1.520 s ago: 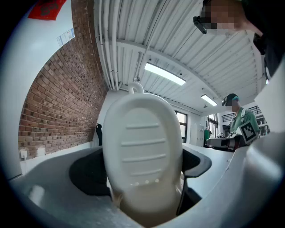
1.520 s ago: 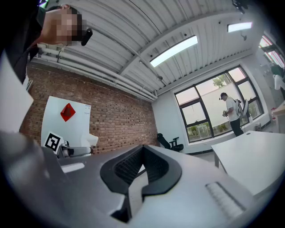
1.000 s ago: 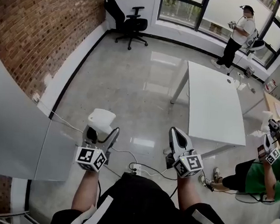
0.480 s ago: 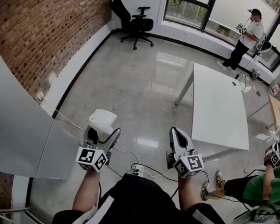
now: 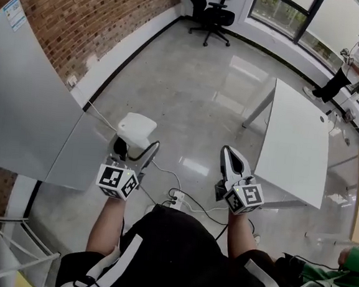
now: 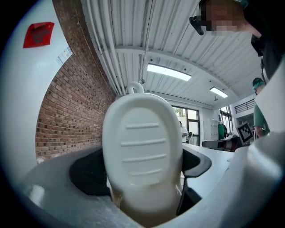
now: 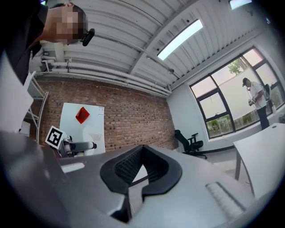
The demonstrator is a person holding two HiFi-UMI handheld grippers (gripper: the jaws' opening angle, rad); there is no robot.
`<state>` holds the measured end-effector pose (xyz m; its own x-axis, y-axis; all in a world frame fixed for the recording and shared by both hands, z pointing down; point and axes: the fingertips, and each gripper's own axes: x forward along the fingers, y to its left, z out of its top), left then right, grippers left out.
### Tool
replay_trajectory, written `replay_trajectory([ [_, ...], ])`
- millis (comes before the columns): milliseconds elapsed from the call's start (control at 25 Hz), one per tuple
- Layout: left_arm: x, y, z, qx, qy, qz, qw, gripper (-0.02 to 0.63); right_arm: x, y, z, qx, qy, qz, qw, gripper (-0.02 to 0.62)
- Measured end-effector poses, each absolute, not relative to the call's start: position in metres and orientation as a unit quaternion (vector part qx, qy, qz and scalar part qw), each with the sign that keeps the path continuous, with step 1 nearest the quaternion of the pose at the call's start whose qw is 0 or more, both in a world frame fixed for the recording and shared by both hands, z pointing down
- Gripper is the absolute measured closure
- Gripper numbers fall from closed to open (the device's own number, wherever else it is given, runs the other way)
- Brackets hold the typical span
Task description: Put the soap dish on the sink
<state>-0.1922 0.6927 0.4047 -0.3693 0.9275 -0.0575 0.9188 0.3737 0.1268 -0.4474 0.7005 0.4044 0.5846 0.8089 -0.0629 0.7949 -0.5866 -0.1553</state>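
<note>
Clearly, we held both grippers side by side, pointing forward. Our left gripper had its jaws clamped on the white, oval, ridged soap dish; our right gripper had its jaws together, empty.

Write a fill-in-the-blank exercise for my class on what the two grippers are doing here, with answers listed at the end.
The left gripper holds the soap dish, whose colour is ___.
The right gripper has its fingers ___, with nothing between them.
The wall to the person's left is made of ___.
Answers: white; closed; brick.
</note>
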Motion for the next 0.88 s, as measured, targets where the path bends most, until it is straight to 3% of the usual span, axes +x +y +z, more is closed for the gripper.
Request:
replay_trajectory([
  [880,-0.148,0.525,0.408,0.745,0.663,0.023,0.073,0.146,-0.386,0.651,0.419,-0.969,-0.222,0.051,0.094,0.589],
])
